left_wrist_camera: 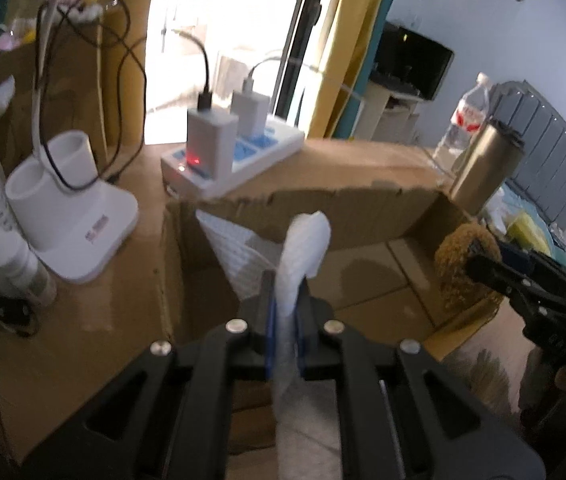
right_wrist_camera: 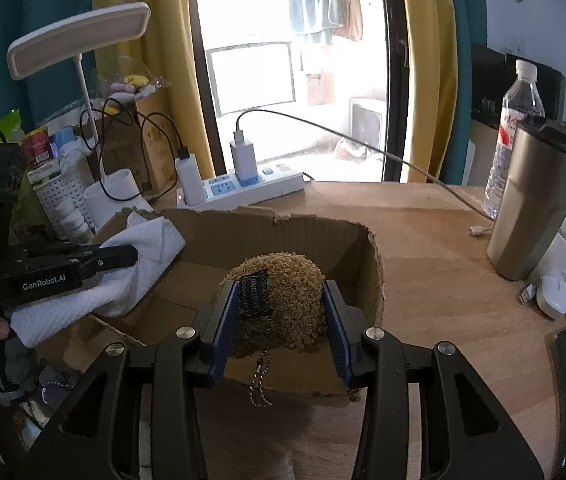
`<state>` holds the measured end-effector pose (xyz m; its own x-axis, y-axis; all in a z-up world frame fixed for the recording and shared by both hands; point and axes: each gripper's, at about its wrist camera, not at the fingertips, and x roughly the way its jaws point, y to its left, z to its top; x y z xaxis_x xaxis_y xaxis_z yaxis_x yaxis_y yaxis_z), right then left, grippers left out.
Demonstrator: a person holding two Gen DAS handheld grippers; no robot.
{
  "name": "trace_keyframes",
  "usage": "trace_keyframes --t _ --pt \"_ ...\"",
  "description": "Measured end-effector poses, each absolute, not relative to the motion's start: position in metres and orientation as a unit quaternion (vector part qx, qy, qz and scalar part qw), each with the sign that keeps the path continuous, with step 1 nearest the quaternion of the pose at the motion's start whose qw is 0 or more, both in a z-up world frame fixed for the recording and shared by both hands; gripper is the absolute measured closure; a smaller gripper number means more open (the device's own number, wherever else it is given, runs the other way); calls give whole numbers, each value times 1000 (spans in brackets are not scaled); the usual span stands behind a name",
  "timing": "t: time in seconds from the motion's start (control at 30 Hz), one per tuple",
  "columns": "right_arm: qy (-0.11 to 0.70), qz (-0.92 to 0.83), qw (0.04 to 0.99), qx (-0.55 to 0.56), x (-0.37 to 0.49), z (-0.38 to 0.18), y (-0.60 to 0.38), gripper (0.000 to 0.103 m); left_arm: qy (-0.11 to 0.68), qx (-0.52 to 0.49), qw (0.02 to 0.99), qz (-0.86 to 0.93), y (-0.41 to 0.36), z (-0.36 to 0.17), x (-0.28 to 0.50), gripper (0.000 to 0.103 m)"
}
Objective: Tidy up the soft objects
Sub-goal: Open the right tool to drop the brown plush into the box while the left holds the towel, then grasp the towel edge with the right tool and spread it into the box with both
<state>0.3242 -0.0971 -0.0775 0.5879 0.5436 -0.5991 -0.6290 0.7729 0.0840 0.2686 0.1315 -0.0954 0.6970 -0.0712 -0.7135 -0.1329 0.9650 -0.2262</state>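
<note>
Mid-task: both soft things are held over the open cardboard box [right_wrist_camera: 371, 264], neither dropped in yet, box floor looks bare. Left tongs [left_wrist_camera: 285, 312] pinch a white waffle-weave cloth [left_wrist_camera: 303, 256], limp and folded, above the box's left side; right tongs [right_wrist_camera: 283, 312] squeeze a fuzzy brown plush [right_wrist_camera: 283, 300] with bead chain over its near edge.

We saw a white waffle-weave cloth [right_wrist_camera: 95, 288] pinched in the left gripper [left_wrist_camera: 285, 312], bunched and draping over the left rim of the open cardboard box [right_wrist_camera: 315, 236], which sat near the desk's front edge. A brown fuzzy plush keychain [right_wrist_camera: 283, 300], with a dark label and a ball chain dangling, was clamped in the right gripper [right_wrist_camera: 283, 320] above the box's near wall.
</note>
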Motion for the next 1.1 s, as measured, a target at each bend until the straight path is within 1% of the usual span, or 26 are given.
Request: trace_keyframes --t 0.07,0.13,0.2,0.3,0.33,0.37,0.4,0.43,0.77,1.1 --pt "319 328 886 -69 325 -81 -96 59 400 -129 907 19 132 -98 270 84" --pt "324 326 885 -69 326 -83 -96 59 404 -124 906 20 131 -98 270 83" --pt "331 326 883 -70 326 -85 -95 56 409 -123 904 18 130 -97 270 81" --pt "337 325 881 -69 325 -86 -96 51 404 -121 906 22 129 -94 266 64" --pt "337 324 881 -69 325 -86 -96 50 401 -123 908 22 131 -92 264 53" --pt "337 324 881 -69 325 -86 -96 45 394 -128 910 20 131 -88 261 47" --pt "339 323 881 -68 325 -86 -96 41 389 -129 912 21 132 -85 259 47" --pt "340 324 880 -66 324 -86 -97 41 387 -127 913 23 132 -83 258 47" --pt "330 325 884 -63 313 -78 -101 41 363 -121 923 38 134 -63 239 46" --pt "323 325 887 -59 299 -71 -109 40 349 -127 927 44 134 -54 212 44"
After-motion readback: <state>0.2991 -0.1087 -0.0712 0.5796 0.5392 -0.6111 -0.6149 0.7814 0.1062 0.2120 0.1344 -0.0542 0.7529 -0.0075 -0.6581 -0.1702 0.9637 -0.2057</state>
